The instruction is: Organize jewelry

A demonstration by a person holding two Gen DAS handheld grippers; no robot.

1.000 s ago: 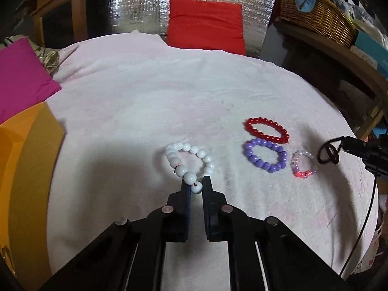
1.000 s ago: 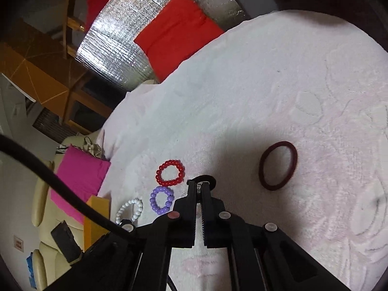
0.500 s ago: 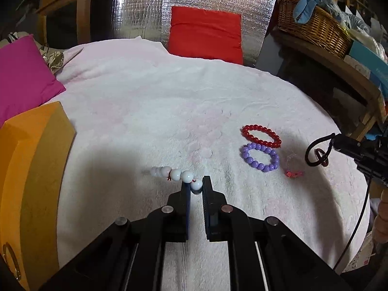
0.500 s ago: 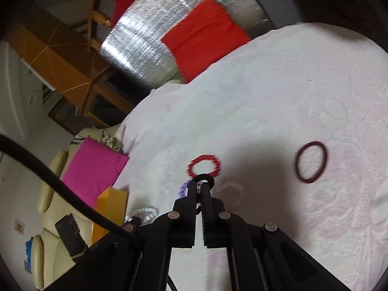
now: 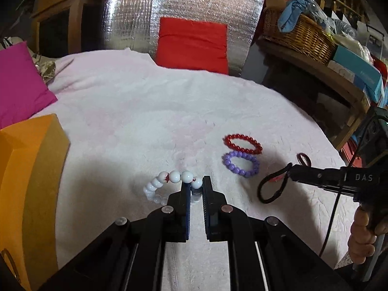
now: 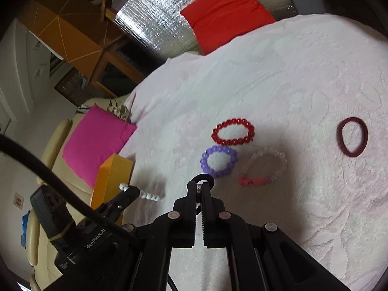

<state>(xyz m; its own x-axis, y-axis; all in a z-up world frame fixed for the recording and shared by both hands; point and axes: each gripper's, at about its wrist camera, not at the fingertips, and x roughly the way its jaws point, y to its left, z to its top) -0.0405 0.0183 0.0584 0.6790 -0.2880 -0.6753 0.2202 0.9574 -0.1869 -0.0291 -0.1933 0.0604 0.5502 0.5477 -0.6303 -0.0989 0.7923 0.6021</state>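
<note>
My left gripper (image 5: 196,184) is shut on a white bead bracelet (image 5: 167,181) and holds it lifted above the pink cloth. My right gripper (image 6: 200,183) is shut on a black hair tie (image 6: 206,178), which hangs from its tip in the left wrist view (image 5: 272,186). On the cloth lie a red bead bracelet (image 5: 243,144), a purple bead bracelet (image 5: 240,164), a clear and pink bracelet (image 6: 265,168) and a dark red hair tie (image 6: 352,137). The white bracelet also shows at the left gripper's tip in the right wrist view (image 6: 149,196).
An orange box (image 5: 29,181) stands at the left on the cloth. A magenta cushion (image 5: 19,82) and a red cushion (image 5: 192,44) lie at the far edge. A wicker basket (image 5: 298,34) sits on a wooden shelf at the right.
My left gripper has lifted the white bracelet off the cloth and it now hangs from the jaws. My right gripper with the black hair tie has risen and come closer to the left.
</note>
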